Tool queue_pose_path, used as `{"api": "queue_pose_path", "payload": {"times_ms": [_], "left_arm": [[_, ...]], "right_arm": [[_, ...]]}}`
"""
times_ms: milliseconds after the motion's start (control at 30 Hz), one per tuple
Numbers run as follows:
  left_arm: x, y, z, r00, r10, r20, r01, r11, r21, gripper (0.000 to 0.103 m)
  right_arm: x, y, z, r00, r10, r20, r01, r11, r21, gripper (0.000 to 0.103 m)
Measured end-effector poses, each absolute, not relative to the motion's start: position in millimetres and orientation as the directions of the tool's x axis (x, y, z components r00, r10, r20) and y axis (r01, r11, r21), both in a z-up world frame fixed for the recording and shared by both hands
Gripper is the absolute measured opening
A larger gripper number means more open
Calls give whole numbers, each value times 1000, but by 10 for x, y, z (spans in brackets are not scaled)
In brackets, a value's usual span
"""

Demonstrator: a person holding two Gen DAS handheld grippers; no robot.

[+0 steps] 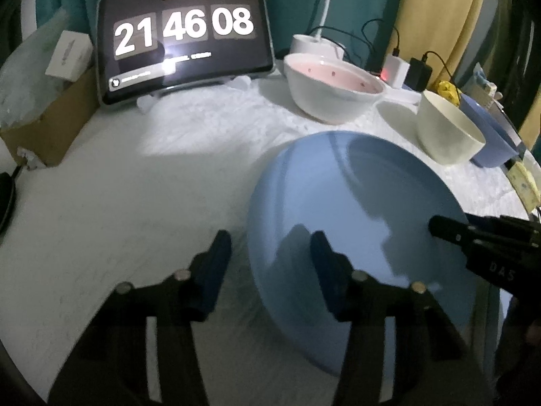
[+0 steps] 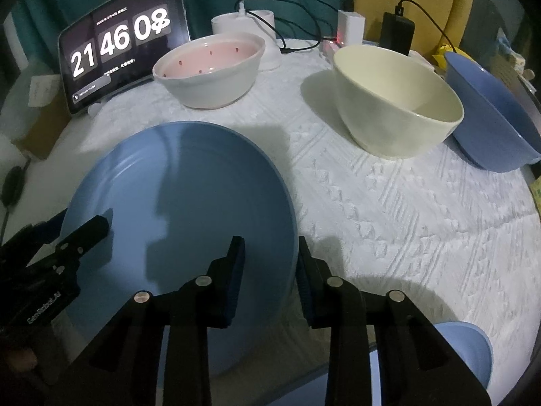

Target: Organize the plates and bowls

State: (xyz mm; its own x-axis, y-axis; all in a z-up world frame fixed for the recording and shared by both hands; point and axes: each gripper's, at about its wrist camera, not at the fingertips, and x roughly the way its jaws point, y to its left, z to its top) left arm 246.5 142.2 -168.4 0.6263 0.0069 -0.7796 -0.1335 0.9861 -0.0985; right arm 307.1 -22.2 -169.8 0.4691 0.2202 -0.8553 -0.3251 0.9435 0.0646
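Note:
A large blue plate [image 1: 355, 203] [image 2: 189, 176] lies on the white textured cloth. My left gripper [image 1: 270, 253] straddles the plate's left rim, one finger outside on the cloth and one over the plate, with a gap on both sides. My right gripper [image 2: 270, 257] straddles the right rim the same way, and plate surface shows between the inner pad and the rim. Both are open. Behind stand a white bowl with a pink inside [image 2: 209, 74], a cream bowl [image 2: 399, 101] and a blue bowl [image 2: 490, 118].
A tablet showing a clock [image 1: 182, 34] leans at the back left beside a cardboard box [image 1: 50, 128]. Chargers and cables [image 2: 351, 27] line the back edge. A small light-blue bowl [image 2: 466, 345] sits near the front right. Bare cloth [image 2: 389, 209] lies right of the plate.

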Motion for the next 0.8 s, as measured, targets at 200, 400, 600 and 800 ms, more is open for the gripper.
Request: {"api": "queue_pose_path", "payload": {"times_ms": [200,400,600,800], "left_arm": [[2438,1389,-1657,634,4,-773,-127,987,-99,43],[2384,1412,-1612,648,13,-762,-141,985,-103,43],[2293,1388,-1510,666,13,-745,-135,986,-103,43],[2185,1346,-1370,688,6,-725,-127,986,-112,43]], "right_arm": [[3038,-202,-1663,473,227,-851,-336,940,64,26],[2977,-185,-1584,484,239,-842,-346,936,67,23],[2913,-210,-1483,502,246,-829,-343,937,70,23],[2801,-266,-1341,530,252,-810,-339,938,70,23]]}}
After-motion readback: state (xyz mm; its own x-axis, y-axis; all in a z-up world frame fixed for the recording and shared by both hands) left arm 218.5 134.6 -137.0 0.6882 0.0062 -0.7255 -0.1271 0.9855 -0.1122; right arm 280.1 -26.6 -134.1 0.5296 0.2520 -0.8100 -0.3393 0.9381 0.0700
